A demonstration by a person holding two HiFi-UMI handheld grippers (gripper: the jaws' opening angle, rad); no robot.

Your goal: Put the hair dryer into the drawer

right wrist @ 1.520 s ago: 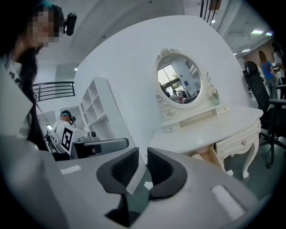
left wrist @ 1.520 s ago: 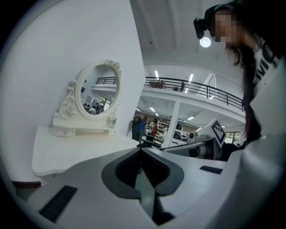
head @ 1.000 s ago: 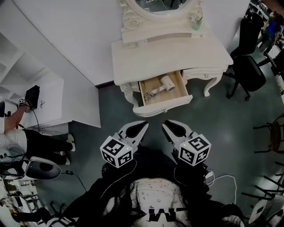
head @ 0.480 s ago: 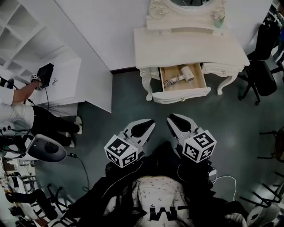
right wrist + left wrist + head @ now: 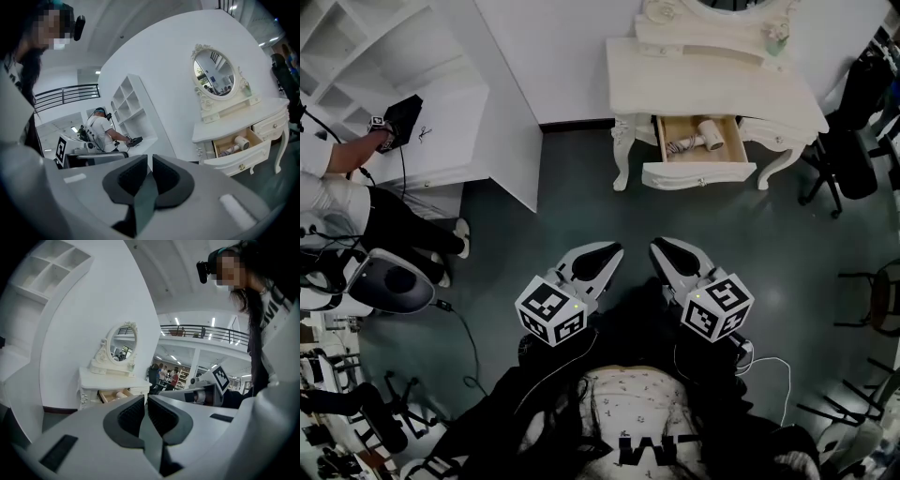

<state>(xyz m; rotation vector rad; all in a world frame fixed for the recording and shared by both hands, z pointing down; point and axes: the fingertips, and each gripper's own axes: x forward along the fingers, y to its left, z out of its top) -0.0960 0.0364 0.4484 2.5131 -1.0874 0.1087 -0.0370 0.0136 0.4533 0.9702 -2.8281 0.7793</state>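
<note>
floor [image 5: 581,216] separates left claw [image 5: 616,249], right claw [image 5: 657,246] from hair dryer [image 5: 710,129] in drawer [image 5: 698,175].

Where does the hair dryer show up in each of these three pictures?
Head view: hair dryer upper right, in the open drawer.
Left gripper view: small, left of centre, same drawer.
Right gripper view: far right, same drawer.
Shared landmark: white dressing table.
</note>
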